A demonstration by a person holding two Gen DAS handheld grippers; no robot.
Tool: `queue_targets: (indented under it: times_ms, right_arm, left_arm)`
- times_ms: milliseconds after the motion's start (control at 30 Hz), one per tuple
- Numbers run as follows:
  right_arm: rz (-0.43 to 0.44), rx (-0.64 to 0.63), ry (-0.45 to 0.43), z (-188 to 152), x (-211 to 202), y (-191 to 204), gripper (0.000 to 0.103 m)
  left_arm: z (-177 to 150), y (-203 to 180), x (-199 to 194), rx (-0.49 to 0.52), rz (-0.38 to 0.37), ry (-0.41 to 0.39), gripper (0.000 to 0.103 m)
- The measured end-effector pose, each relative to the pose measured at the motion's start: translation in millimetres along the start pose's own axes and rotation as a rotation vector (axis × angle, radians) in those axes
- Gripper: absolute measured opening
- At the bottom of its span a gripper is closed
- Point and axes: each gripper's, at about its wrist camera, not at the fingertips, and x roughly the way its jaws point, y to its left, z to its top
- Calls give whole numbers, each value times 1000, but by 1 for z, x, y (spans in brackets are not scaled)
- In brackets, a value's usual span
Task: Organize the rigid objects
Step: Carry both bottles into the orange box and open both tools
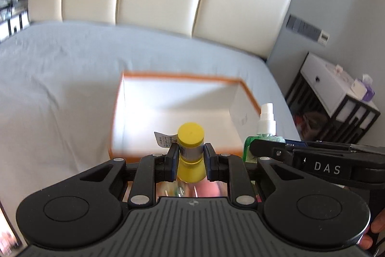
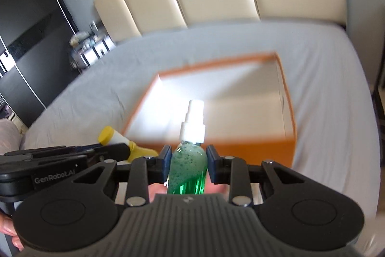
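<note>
Two bottles are up off the bed: my left gripper is clamped on the yellow-capped bottle, my right gripper on the green spray bottle, both upright for a clean drop. Just ahead of both tongs sits the orange box, open. Both tongs are level, side by side.

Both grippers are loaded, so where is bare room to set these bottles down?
The orange-rimmed box shows a bare white floor wall to wall. Grey sheet lies free beside it. It is crowded only where yellow bottle and green spray bottle meet.
</note>
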Motion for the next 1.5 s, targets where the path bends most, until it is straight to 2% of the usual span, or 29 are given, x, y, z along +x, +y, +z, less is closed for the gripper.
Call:
queue_targets:
  times_ms: [133, 233, 300, 467, 567, 733, 867, 1033, 1167, 1233, 1300, 1333, 1367, 1500]
  right_arm:
    - [19, -25, -68, 36, 13, 6, 30]
    - [37, -6, -59, 58, 35, 5, 30]
    - [43, -5, -45, 66, 56, 3, 30]
    - [48, 37, 101, 67, 118, -12, 30]
    - [55, 44, 146, 62, 142, -17, 30]
    - [98, 105, 252, 54, 177, -25, 30]
    - [94, 99, 302, 42, 196, -21, 30]
    - [107, 108, 353, 33, 209, -20, 30]
    - [105, 88, 357, 32, 208, -17, 30]
    - [105, 80, 361, 32, 207, -15, 30]
    - [104, 82, 368, 32, 208, -14, 30]
    - [101, 81, 372, 32, 208, -13, 30]
    - [99, 80, 371, 32, 207, -13, 30]
    - [76, 69, 352, 34, 209, -10, 30]
  left_arm:
    - [33, 5, 12, 25, 14, -23, 24]
    - [46, 15, 40, 25, 3, 50, 24]
    - [45, 20, 63, 40, 27, 110, 23]
    - [26, 29, 110, 65, 42, 240, 24]
    - [14, 31, 126, 80, 51, 290, 24]
    - [4, 34, 136, 111, 68, 338, 24]
    - [-2, 35, 140, 149, 84, 365, 24]
    - [2, 39, 142, 139, 94, 361, 24]
    - [3, 41, 142, 137, 82, 350, 26]
    - [4, 45, 140, 116, 81, 353, 29]
    - [6, 49, 134, 88, 77, 349, 40]
    - [7, 51, 128, 82, 67, 341, 42]
    - [8, 51, 120, 80, 51, 320, 45]
    - [12, 62, 87, 15, 39, 196, 46]
